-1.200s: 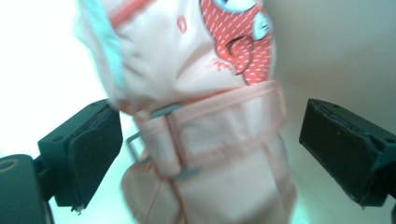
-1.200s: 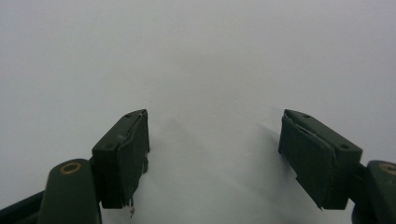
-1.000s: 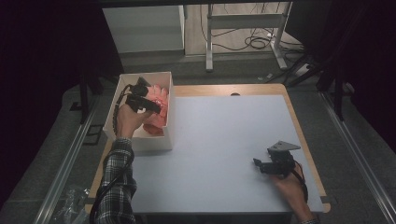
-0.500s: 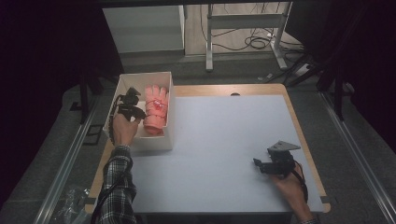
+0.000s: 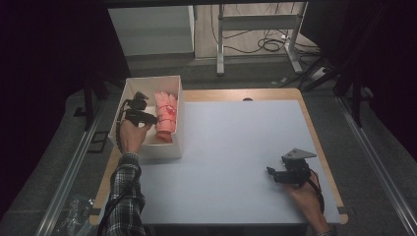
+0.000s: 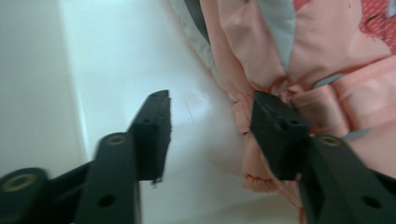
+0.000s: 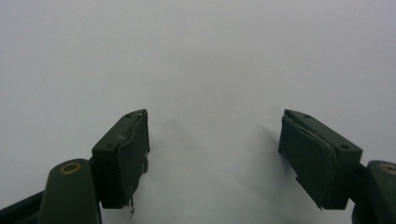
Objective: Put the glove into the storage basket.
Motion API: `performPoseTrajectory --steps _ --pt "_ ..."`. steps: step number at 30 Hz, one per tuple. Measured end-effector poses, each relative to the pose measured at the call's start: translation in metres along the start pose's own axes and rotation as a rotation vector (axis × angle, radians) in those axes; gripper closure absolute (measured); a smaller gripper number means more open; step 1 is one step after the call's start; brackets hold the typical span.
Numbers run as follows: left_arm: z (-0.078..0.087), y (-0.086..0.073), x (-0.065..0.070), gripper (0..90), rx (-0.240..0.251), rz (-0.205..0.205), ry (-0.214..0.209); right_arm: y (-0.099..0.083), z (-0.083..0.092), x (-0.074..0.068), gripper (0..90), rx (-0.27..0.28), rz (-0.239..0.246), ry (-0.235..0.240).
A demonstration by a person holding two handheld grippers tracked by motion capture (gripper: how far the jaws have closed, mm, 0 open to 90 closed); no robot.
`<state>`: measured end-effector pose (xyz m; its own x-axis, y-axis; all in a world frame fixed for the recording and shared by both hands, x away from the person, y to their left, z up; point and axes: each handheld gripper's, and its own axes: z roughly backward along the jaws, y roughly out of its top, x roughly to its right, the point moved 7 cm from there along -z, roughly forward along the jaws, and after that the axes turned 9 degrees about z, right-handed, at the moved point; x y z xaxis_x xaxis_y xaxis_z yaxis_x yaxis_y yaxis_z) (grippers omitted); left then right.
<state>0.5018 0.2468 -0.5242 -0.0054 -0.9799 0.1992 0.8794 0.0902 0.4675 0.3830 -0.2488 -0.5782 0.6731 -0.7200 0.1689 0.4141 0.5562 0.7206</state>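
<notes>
A pink glove (image 5: 166, 115) with grey panels lies in a white box (image 5: 157, 150) at the table's left edge. My left gripper (image 5: 151, 119) is down inside the box beside the glove's left side. Its jaws have just been opening. In the left gripper view (image 6: 210, 126) they stand apart over the white box floor, and the right jaw lies against the edge of the glove (image 6: 289, 46) with nothing pinched. My right gripper (image 5: 271, 172) rests low over the white table surface (image 5: 236, 147) at the near right, open (image 7: 215, 149) with nothing between its jaws.
The box's walls enclose the left gripper on all sides. Beyond the table's far edge are a white cabinet (image 5: 152, 29), a metal frame (image 5: 255, 24) and floor cables (image 5: 270, 44). A rail (image 5: 74, 167) runs along the floor at the left.
The left hand has drawn back toward the box's near left and sunk lower, uncovering the glove, which now lies flat. The right hand has kept still.
</notes>
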Motion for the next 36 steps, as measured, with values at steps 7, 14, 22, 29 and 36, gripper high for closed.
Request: performPoseTrajectory --steps 7,14,22,29,36 --pt "0.01 0.001 -0.002 27.7 0.038 -0.007 -0.026 0.0 0.0 0.0 24.7 0.0 0.0 0.0" --pt "0.02 0.0 0.005 14.5 0.073 -0.018 -0.02 0.0 0.0 0.0 24.7 0.0 0.0 0.0" --pt "0.032 -0.002 0.012 5.1 0.103 -0.046 -0.065 0.0 0.0 0.0 24.7 0.0 0.001 0.0" --pt "0.04 -0.007 0.02 2.4 0.109 -0.068 -0.119 0.0 0.0 0.0 24.5 0.0 0.001 -0.002" --pt "0.052 -0.011 0.031 1.7 0.137 -0.114 -0.154 0.0 0.0 0.0 24.3 -0.001 0.001 -0.003"
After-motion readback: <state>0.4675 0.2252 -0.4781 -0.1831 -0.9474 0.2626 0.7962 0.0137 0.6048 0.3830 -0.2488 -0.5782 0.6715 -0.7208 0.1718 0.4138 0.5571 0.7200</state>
